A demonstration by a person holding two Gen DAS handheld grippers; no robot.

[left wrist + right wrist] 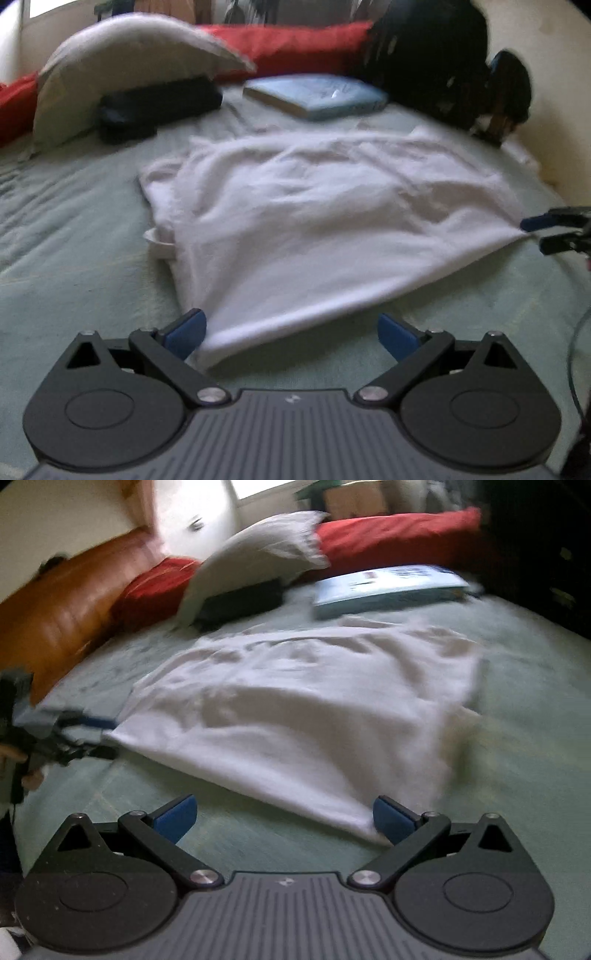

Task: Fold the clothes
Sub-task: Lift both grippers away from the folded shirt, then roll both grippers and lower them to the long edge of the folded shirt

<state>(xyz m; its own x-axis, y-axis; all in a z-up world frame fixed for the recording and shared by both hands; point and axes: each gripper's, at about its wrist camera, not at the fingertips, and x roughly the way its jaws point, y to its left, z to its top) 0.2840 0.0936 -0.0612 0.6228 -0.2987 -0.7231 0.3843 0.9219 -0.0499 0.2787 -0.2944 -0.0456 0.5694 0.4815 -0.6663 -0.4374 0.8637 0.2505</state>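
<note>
Left gripper (291, 336) spread wide, near-left corner of the white garment (295, 221) just inside its left finger, nothing clamped. Right gripper (284, 818) also spread wide, garment's near-right corner against its right finger. Garment lies rumpled mid-bed on the pale green bedsheet (74, 229). Farther back: light blue book (314, 96), black case (159, 107) under a grey pillow (129, 55), red bolster (295, 44) along the far edge. Views are blurred.
</note>
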